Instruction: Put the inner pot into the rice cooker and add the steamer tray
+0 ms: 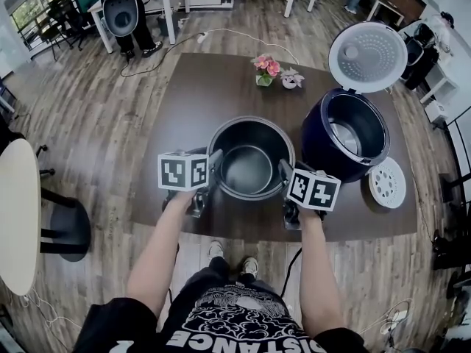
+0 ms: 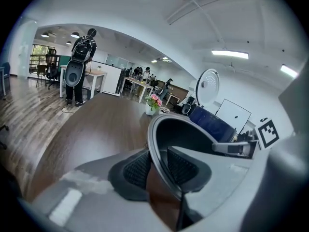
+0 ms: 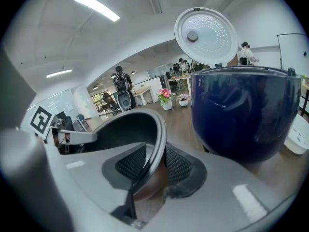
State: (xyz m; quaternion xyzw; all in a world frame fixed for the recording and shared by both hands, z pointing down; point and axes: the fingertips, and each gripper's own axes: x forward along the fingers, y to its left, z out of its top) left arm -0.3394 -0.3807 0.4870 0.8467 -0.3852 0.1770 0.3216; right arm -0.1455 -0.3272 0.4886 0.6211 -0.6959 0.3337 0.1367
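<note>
Left tongs (image 1: pixel 213 160) clenched on the near-left rim of the inner pot (image 1: pixel 247 169), one ribbed pad (image 2: pixel 137 170) outside the wall and one inside. Right tongs (image 1: pixel 283 169) clenched on the near-right rim the same way, with the rim running up between the pads. The pot is held on two sides, open mouth up, and nothing is inside it.

The pot is on the dark wooden table (image 1: pixel 191 94), close to the front edge where I stand. Both tongs reach in over that edge.

The rice cooker (image 1: pixel 318 147) is just right of the pot, with a narrow gap between the two walls. Its lid (image 1: pixel 368 56) stands fully up and tilted back, so the mouth is clear from above. The cavity is open, with a shiny plate at the bottom.

The steamer tray (image 1: pixel 387 182) is white and perforated. It lies flat on the table beyond the cooker, near the right edge and apart from it.

There is bare wood to the left of the pot and behind it. At the far middle are a small vase of pink flowers (image 1: pixel 266 68) and a little pale ornament (image 1: pixel 292 79) beside it, both well clear of the pot.

The room has wood plank flooring. A pale round table (image 1: pixel 16 212) is at far left, and there are desks and chairs along the back. A cable (image 1: pixel 243 34) trails across the floor behind the table.
</note>
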